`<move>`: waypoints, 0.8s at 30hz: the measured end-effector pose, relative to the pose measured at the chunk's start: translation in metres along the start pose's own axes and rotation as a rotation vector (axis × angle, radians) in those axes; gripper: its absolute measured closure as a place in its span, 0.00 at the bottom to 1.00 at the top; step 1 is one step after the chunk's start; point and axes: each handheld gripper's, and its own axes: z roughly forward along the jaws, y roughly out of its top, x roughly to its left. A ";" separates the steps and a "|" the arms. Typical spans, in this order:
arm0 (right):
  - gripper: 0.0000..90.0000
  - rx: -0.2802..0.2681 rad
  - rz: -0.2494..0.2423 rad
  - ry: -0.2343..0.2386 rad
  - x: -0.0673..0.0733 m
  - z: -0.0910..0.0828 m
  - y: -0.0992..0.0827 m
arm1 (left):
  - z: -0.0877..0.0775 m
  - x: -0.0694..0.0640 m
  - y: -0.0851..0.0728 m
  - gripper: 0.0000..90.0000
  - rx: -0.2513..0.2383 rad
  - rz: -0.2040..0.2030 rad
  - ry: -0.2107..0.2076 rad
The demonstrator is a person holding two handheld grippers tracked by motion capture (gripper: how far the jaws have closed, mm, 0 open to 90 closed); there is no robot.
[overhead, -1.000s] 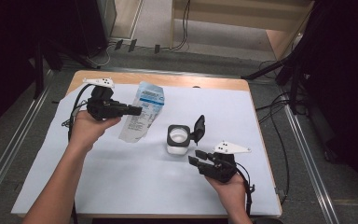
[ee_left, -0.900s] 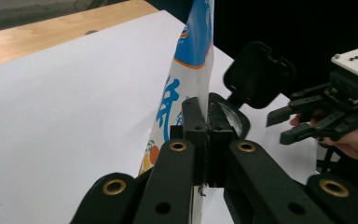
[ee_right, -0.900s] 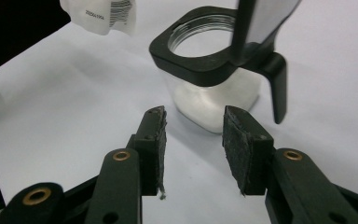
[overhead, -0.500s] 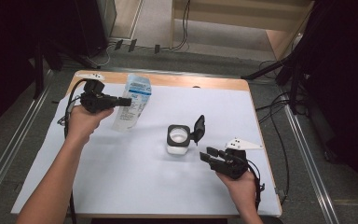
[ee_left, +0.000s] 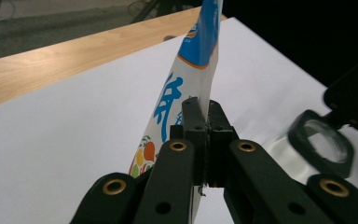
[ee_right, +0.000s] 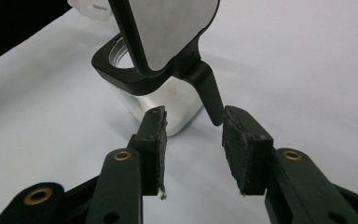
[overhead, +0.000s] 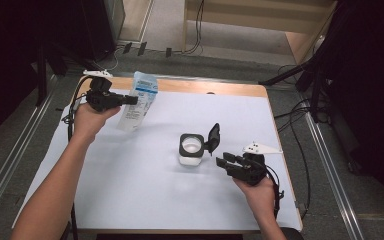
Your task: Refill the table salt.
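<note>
Working over a wooden table (overhead: 220,87) that is wearing a white sheet (overhead: 145,190) across most of its top. I'm holding a printed pouch (overhead: 137,100) up off the sheet at the far left; it is hanging tilted, blue top uppermost, fruit print at the lower end in the left gripper view. My left gripper (overhead: 128,100) is biting the pouch's edge, jaws pressed together on it. Near the sheet's middle a small clear container (overhead: 190,150) with a black rim is standing, its black flip lid (overhead: 213,138) sticking up open. My right gripper (overhead: 220,162) is sitting just beside the container's right side, jaws spread apart, gripping nothing, lid tab between the pads (ee_right: 235,144) in the right gripper view.
</note>
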 end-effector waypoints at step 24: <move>0.69 0.001 0.017 0.009 -0.003 0.001 -0.001 | -0.020 0.005 -0.033 1.00 0.025 -0.003 0.055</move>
